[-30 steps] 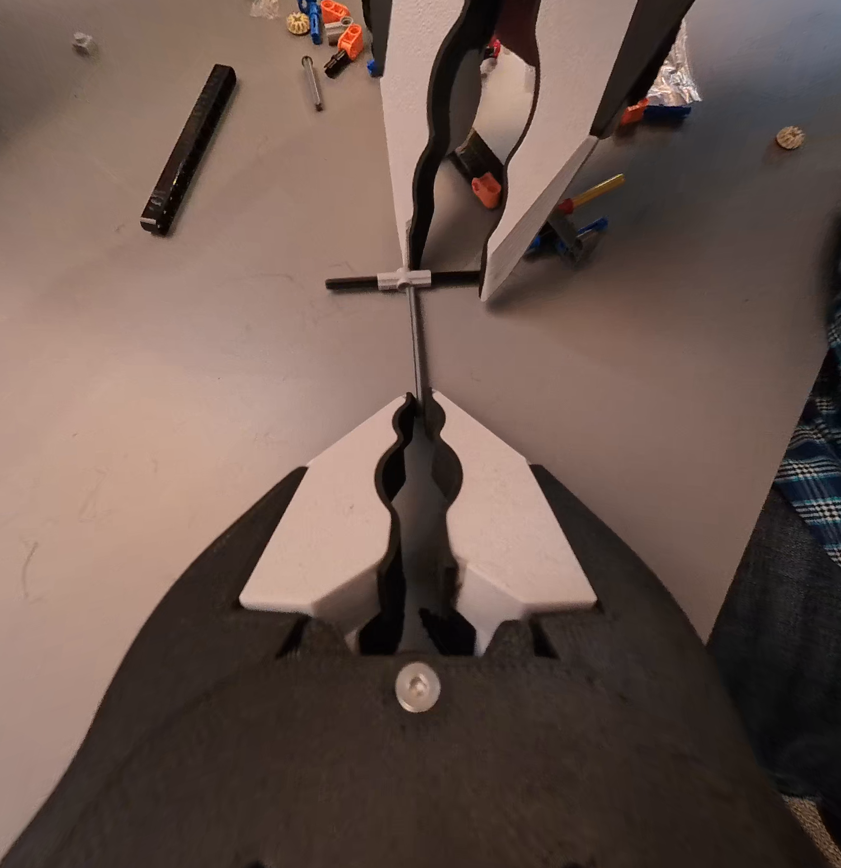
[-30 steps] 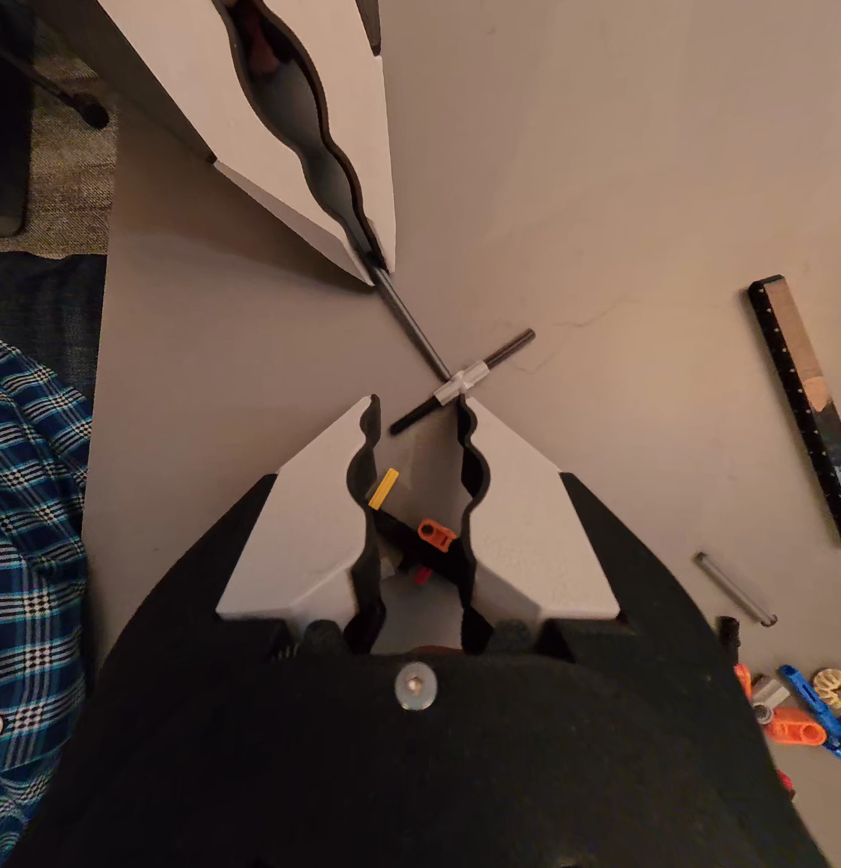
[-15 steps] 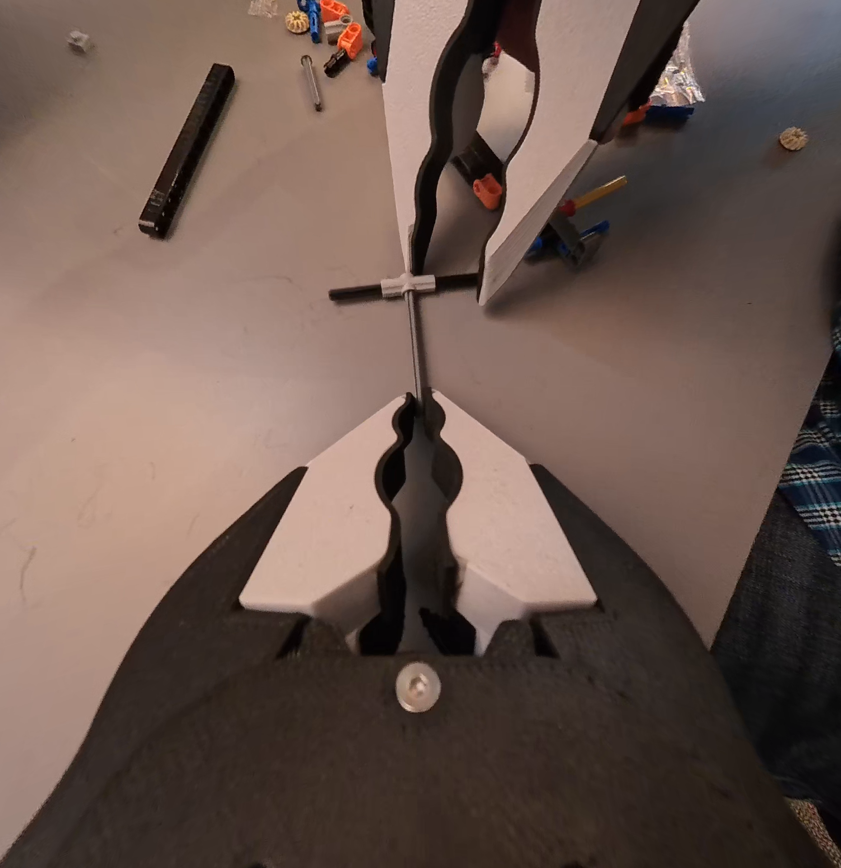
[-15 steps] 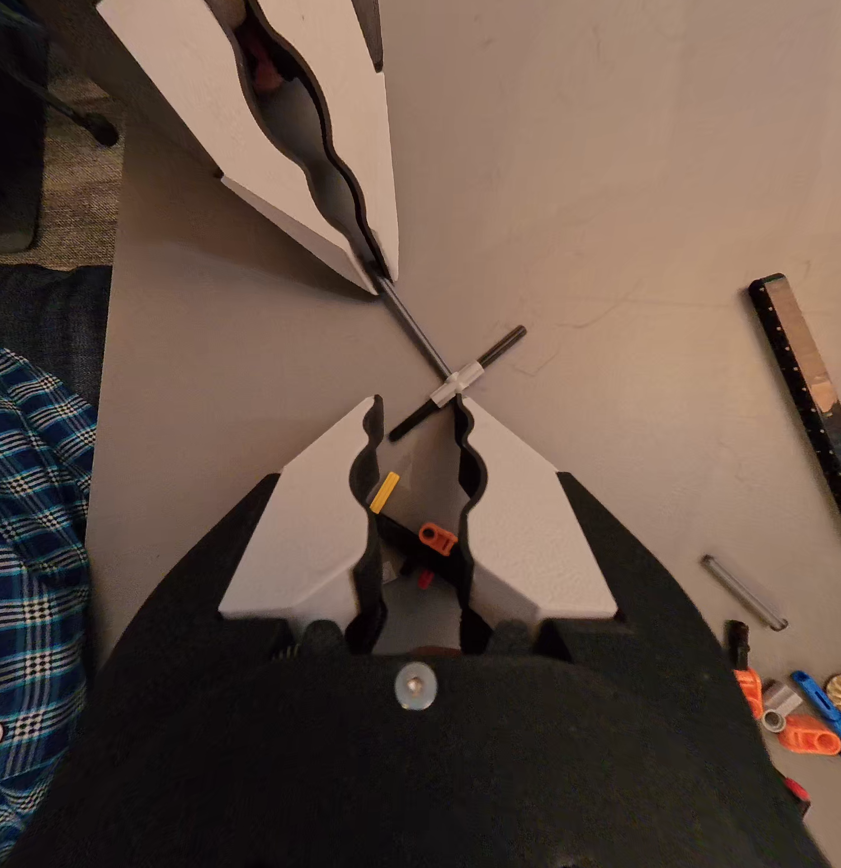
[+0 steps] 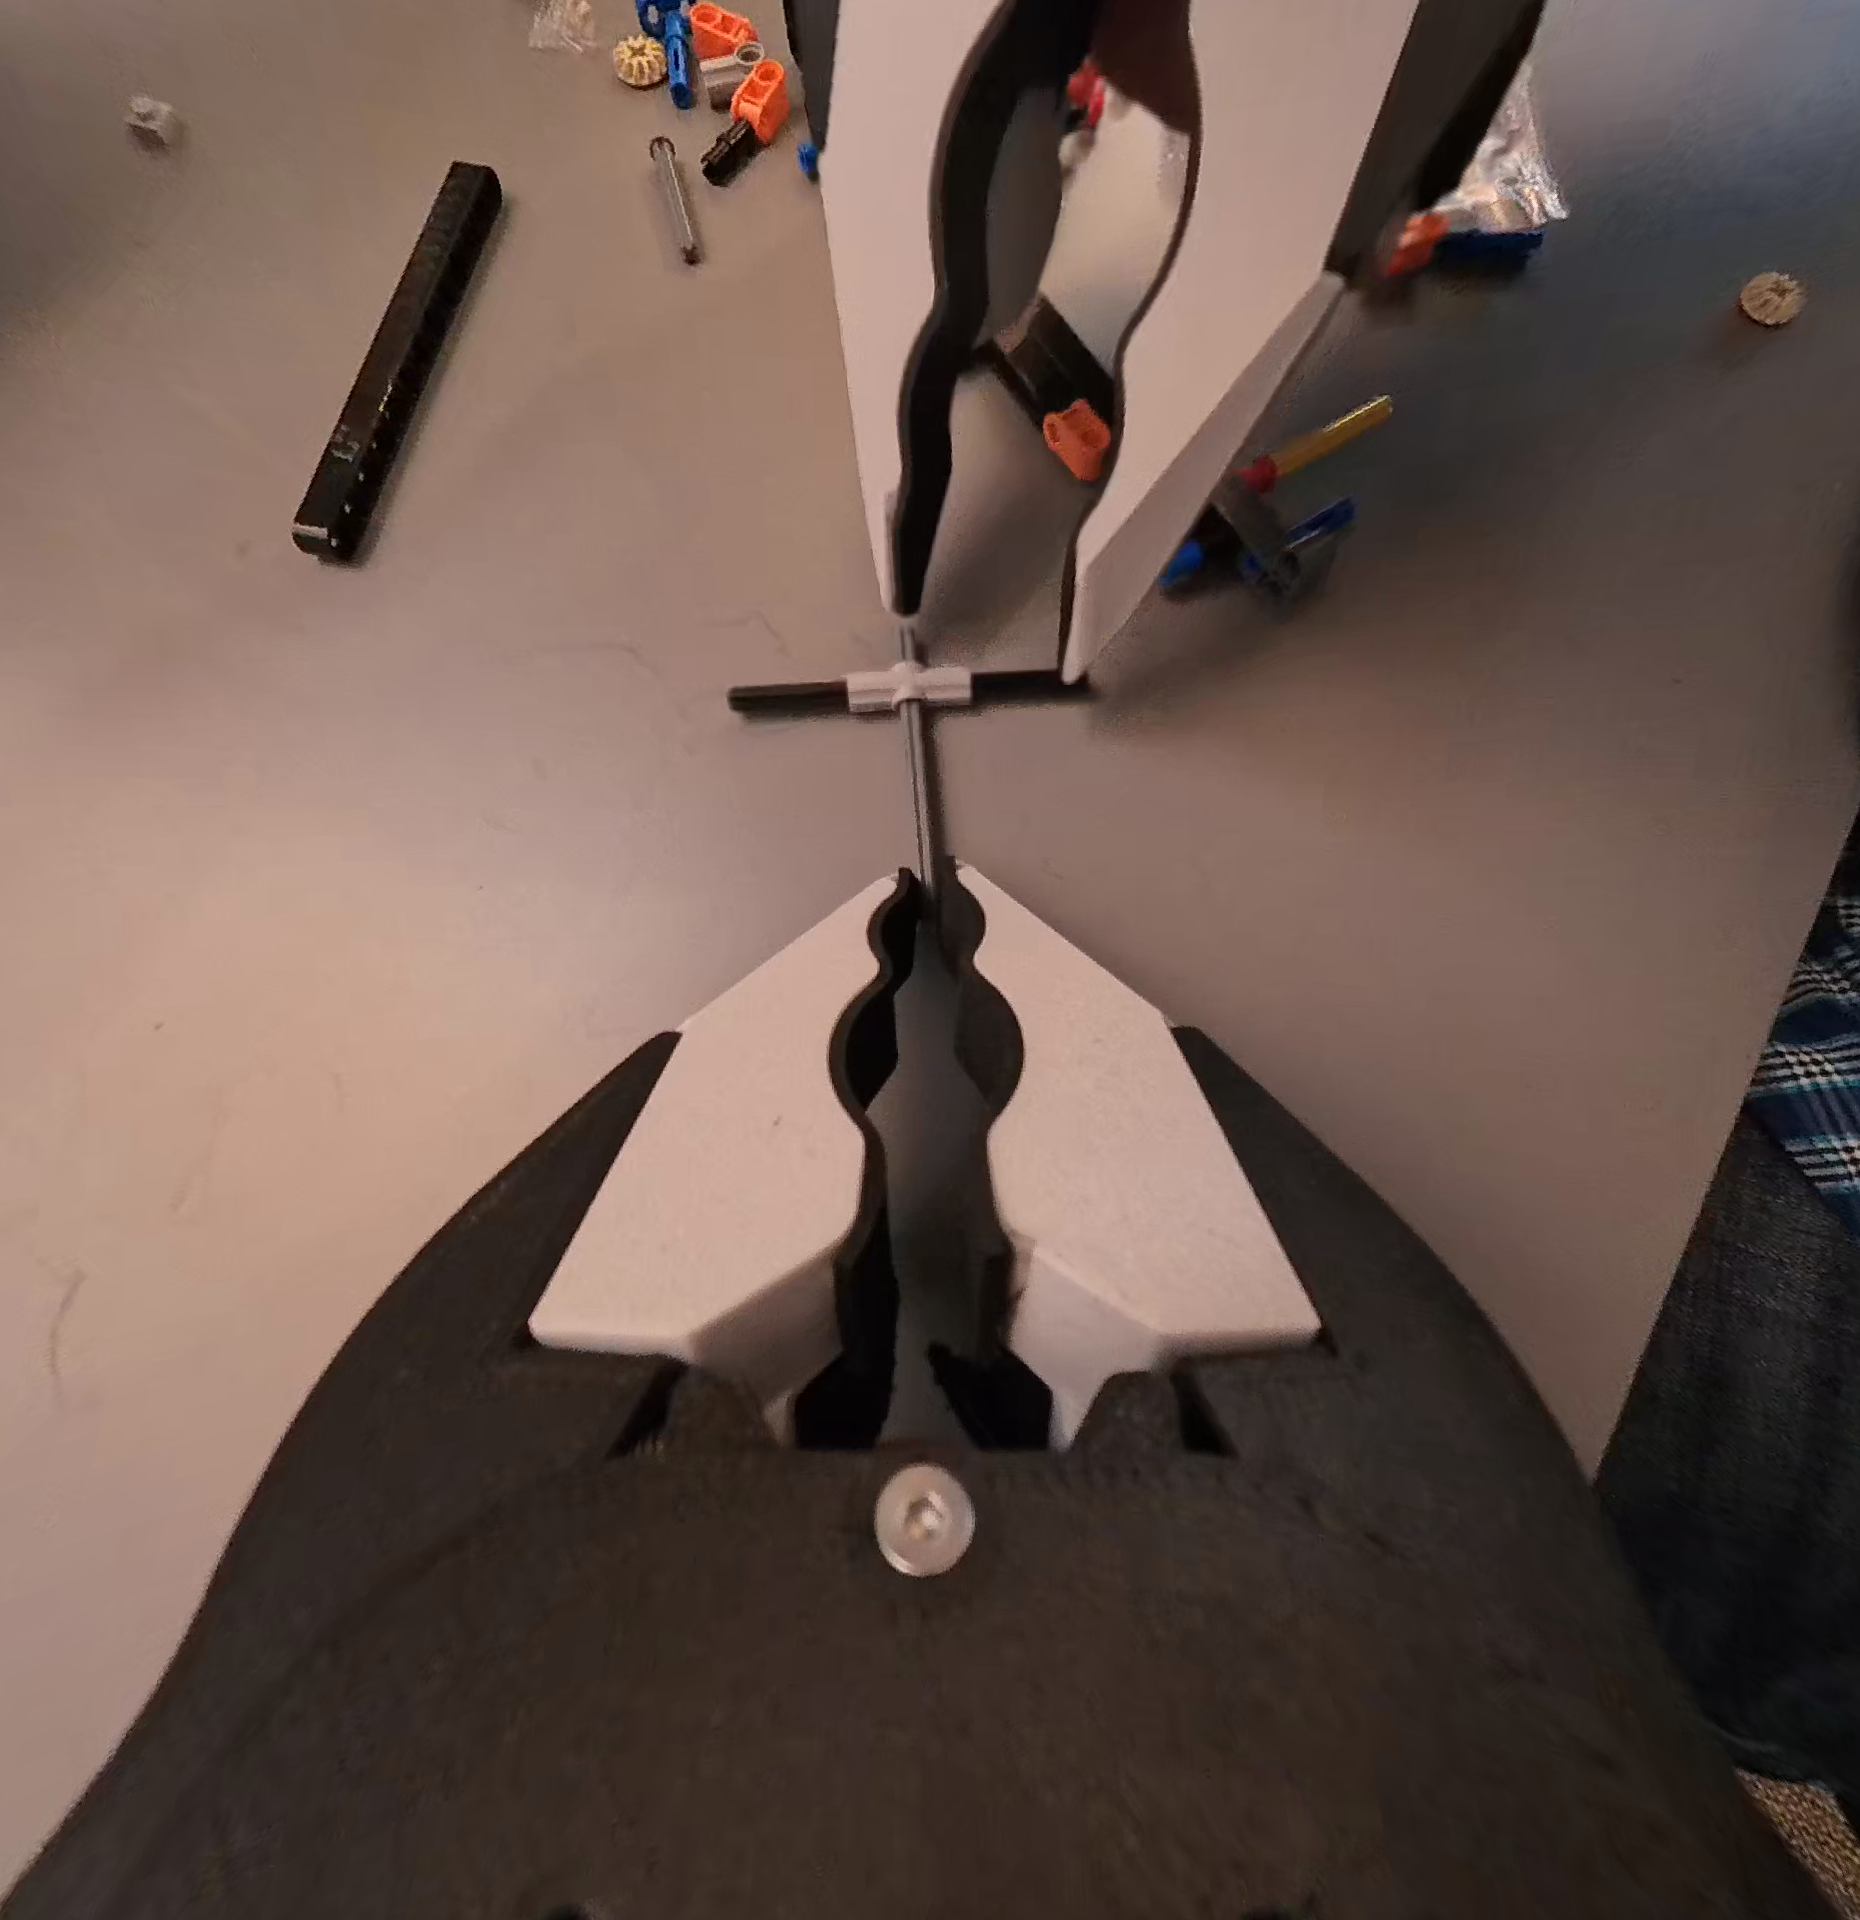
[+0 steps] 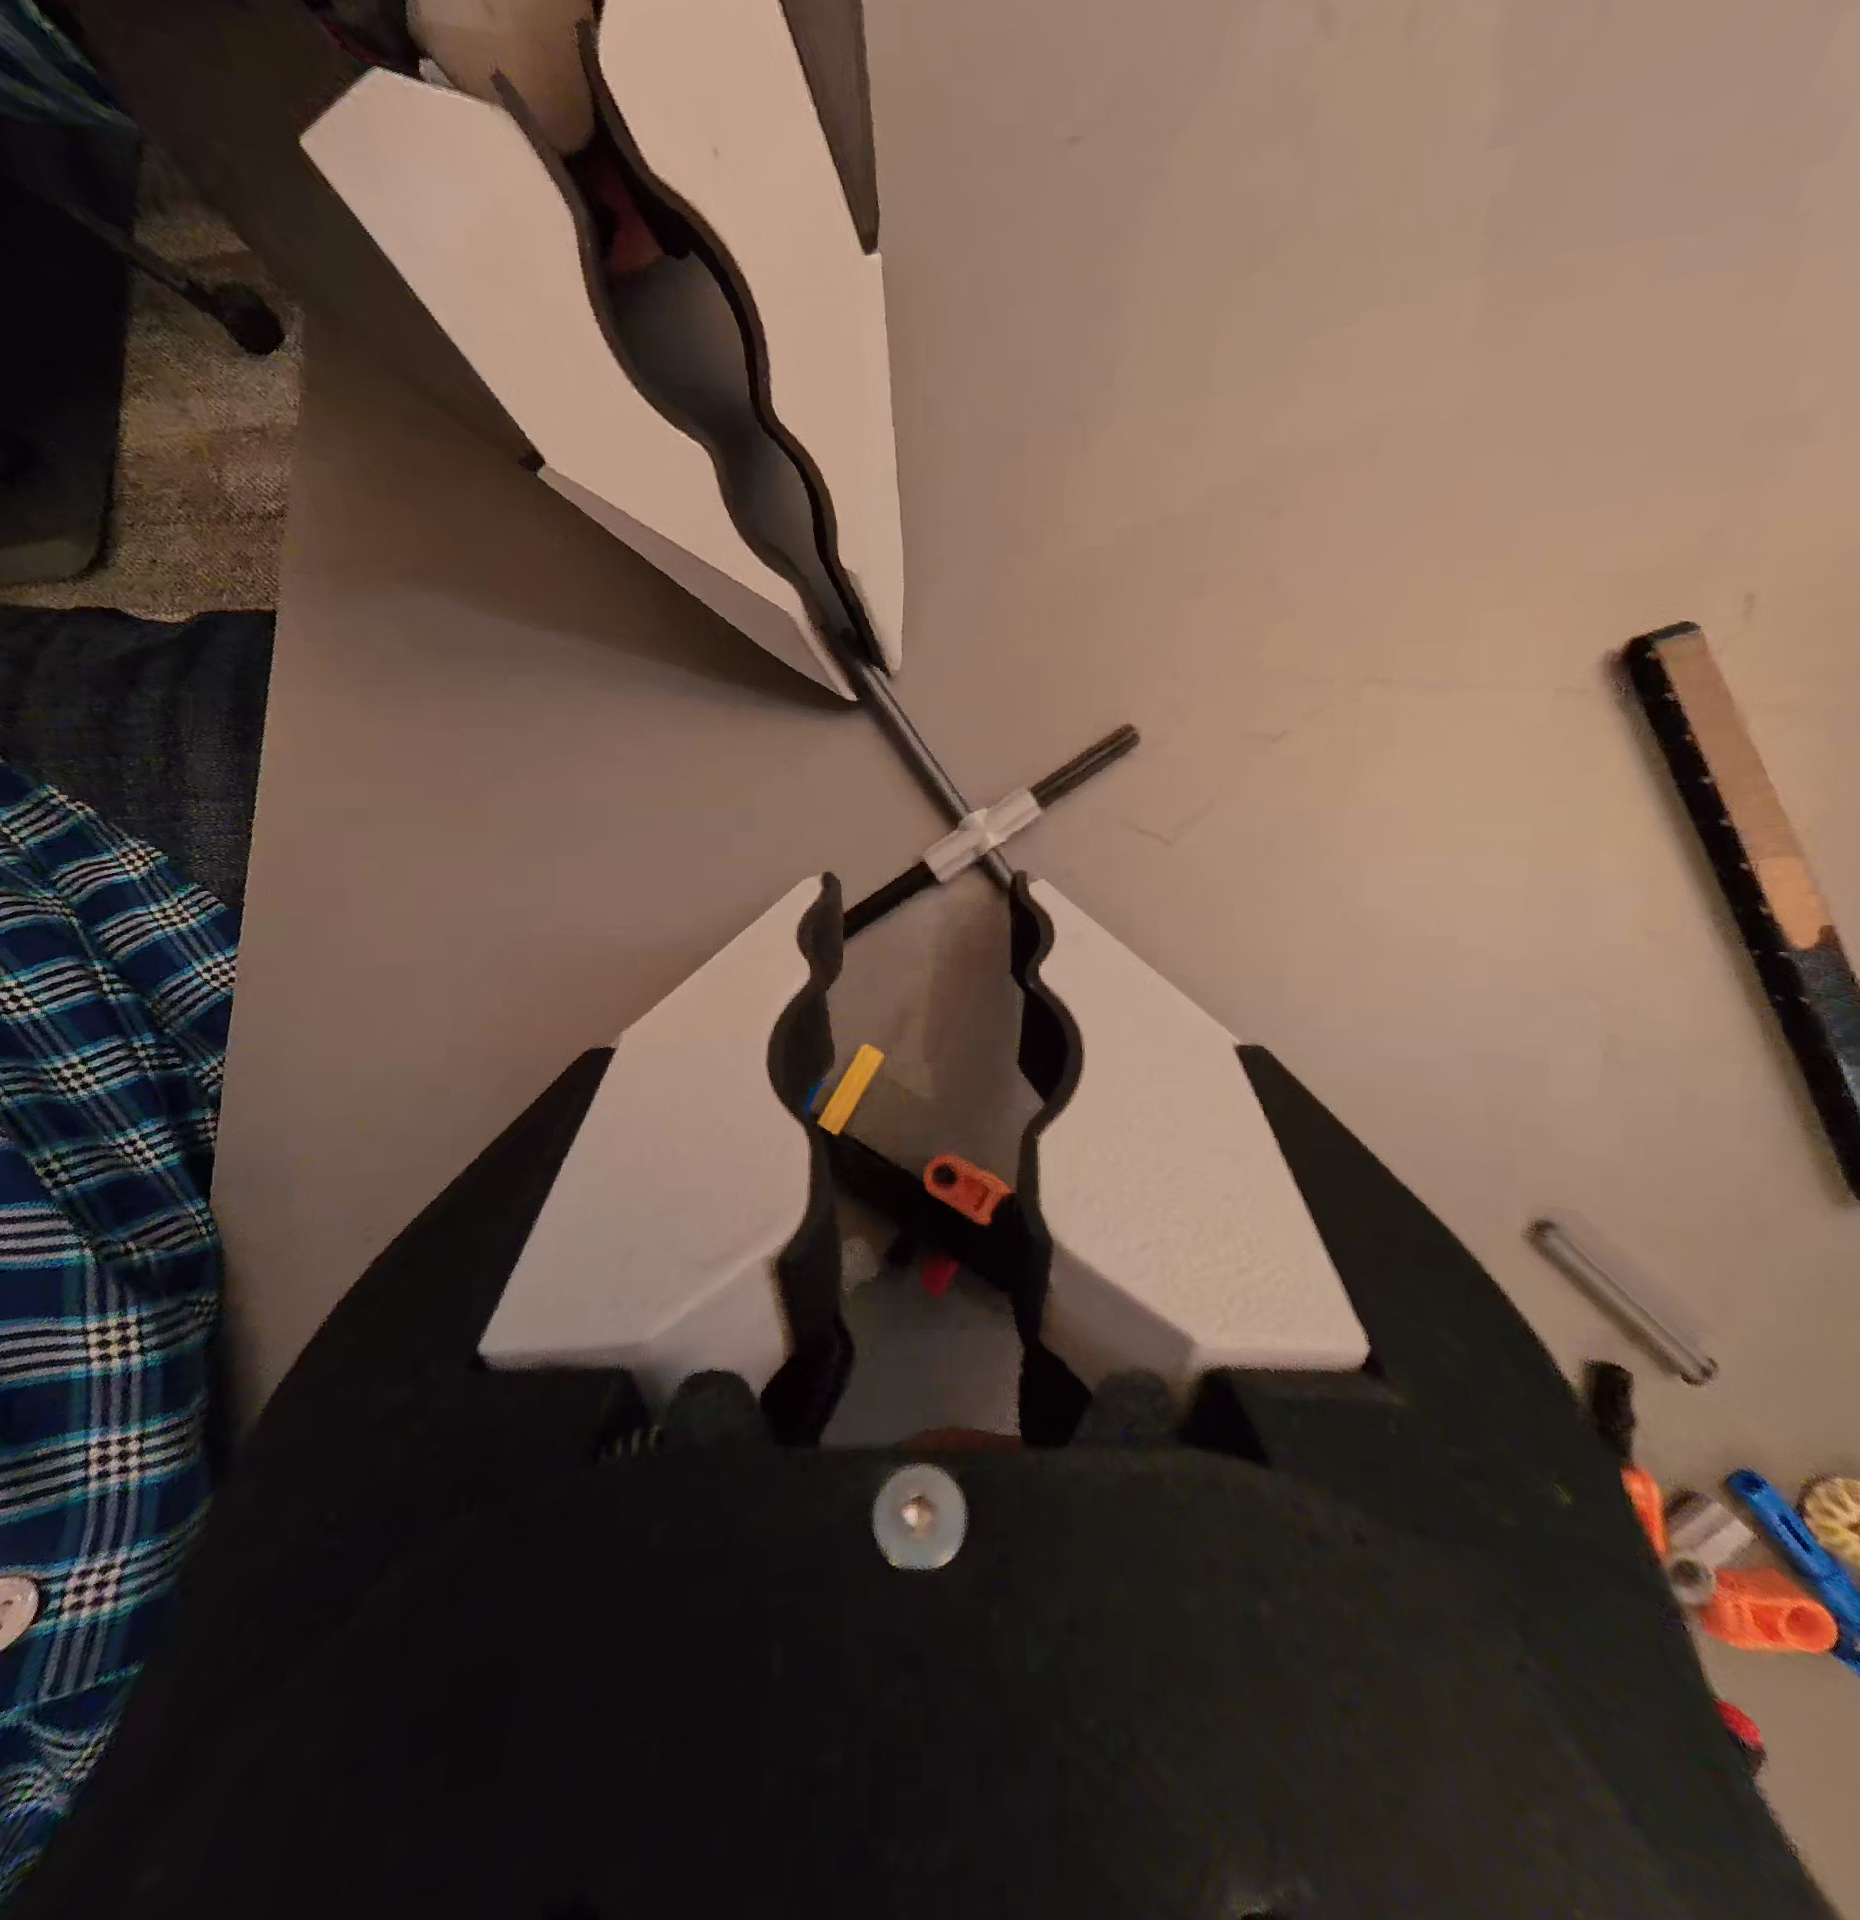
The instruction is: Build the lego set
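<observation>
Now the left gripper [image 5: 931, 883], jaws pinched on the grey axle [image 5: 921, 774], has pushed it further through the connector [image 5: 905, 690] while the right gripper [image 6: 921, 894] waits, jaws parted.

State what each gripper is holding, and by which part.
The left gripper is shut on the near end of the grey axle. The right gripper is open, its jaws straddling the connector without clamping it.
</observation>
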A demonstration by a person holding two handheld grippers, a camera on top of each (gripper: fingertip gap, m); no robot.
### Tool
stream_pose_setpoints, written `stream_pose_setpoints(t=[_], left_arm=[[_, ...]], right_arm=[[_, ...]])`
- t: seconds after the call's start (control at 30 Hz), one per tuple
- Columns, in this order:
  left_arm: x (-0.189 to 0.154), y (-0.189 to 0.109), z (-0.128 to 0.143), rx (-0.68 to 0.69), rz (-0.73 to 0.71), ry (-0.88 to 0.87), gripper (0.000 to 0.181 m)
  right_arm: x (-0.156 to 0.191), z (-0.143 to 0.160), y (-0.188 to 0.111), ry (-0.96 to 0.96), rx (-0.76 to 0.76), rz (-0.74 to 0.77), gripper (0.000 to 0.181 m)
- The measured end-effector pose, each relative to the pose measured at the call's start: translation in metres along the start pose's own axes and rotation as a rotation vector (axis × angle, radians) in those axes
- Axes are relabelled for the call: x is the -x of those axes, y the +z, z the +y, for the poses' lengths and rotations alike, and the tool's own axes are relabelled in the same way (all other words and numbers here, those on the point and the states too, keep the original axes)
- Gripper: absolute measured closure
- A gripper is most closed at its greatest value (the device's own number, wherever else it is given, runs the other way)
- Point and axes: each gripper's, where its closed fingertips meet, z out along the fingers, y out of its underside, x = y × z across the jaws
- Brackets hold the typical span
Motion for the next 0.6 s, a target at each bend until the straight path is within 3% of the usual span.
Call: stream_pose_setpoints(t=[0.43,0.6], left_arm=[[-0.004,0.014,-0.015,-0.005,0.013,0.004,0.179],[-0.010,-0.019,-0.009,-0.054,0.119,-0.012,0.145]], right_arm=[[0.011,0.003,0.004,0.005,0.007,-0.042,0.152],[0.011,0.002,-0.005,0.031,-0.009,-0.024,0.146]])
